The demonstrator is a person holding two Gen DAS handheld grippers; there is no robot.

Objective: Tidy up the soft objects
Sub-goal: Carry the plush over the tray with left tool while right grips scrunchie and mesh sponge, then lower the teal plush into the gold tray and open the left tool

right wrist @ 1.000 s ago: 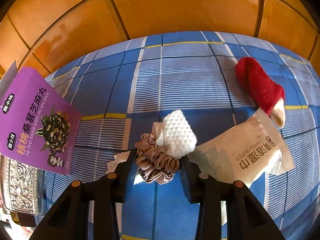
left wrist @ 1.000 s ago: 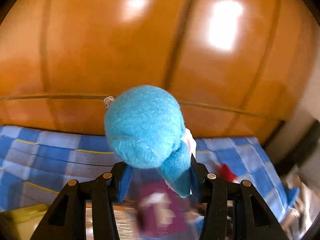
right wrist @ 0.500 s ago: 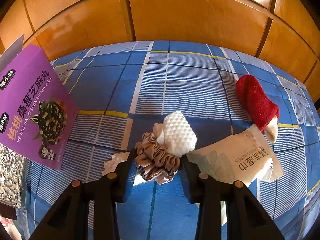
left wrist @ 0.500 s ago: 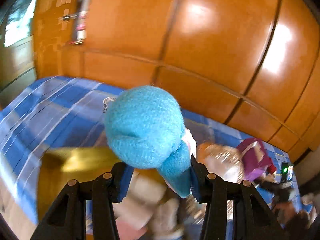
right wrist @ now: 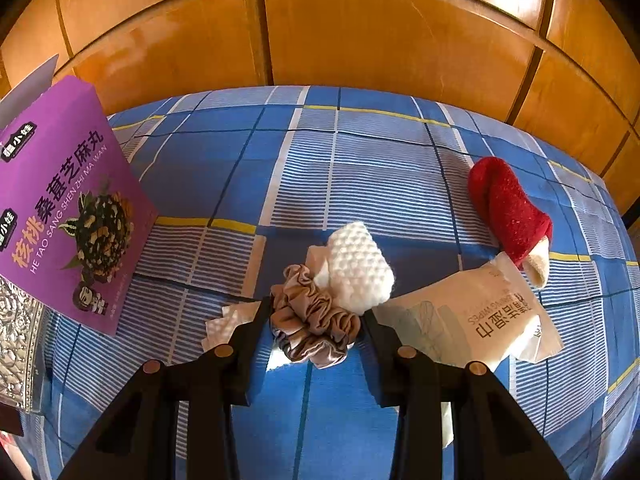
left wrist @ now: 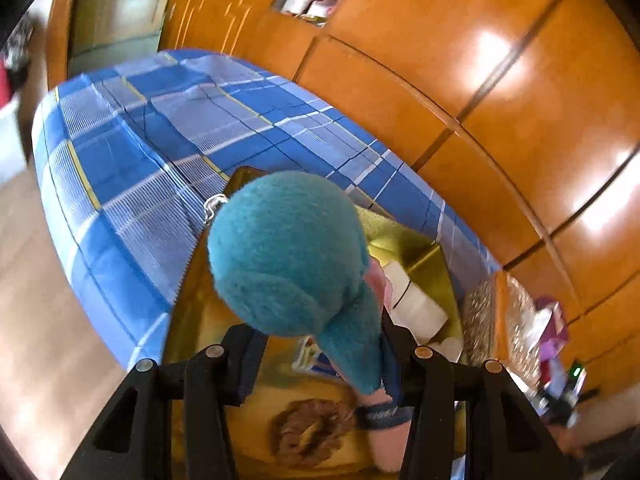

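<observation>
My left gripper (left wrist: 324, 356) is shut on a teal plush toy (left wrist: 284, 248) with a small metal clasp at its top. It hangs over an open yellow box (left wrist: 404, 240) that holds white rolls (left wrist: 416, 304), a brown scrunchie (left wrist: 310, 430) and a dark band (left wrist: 384, 414). My right gripper (right wrist: 316, 320) is shut on a beige satin scrunchie (right wrist: 308, 332), and a white knobbly soft piece (right wrist: 356, 268) sticks out just beyond it. Both are held above the blue checked cloth (right wrist: 360, 152). A red sock (right wrist: 508, 208) lies on the cloth to the right.
A pack of wet wipes (right wrist: 472, 316) lies beside the right finger, partly under the red sock's cream toe. A purple snack box (right wrist: 68, 208) leans at the left over a silver patterned box (right wrist: 16, 344). Orange wooden panels (right wrist: 360, 32) back the cloth. A white tissue scrap (right wrist: 228, 320) lies at the left finger.
The left gripper swung leftward and down with the plush toy, from facing the wooden panels to hanging over the yellow box. The right gripper kept its place and tilted slightly.
</observation>
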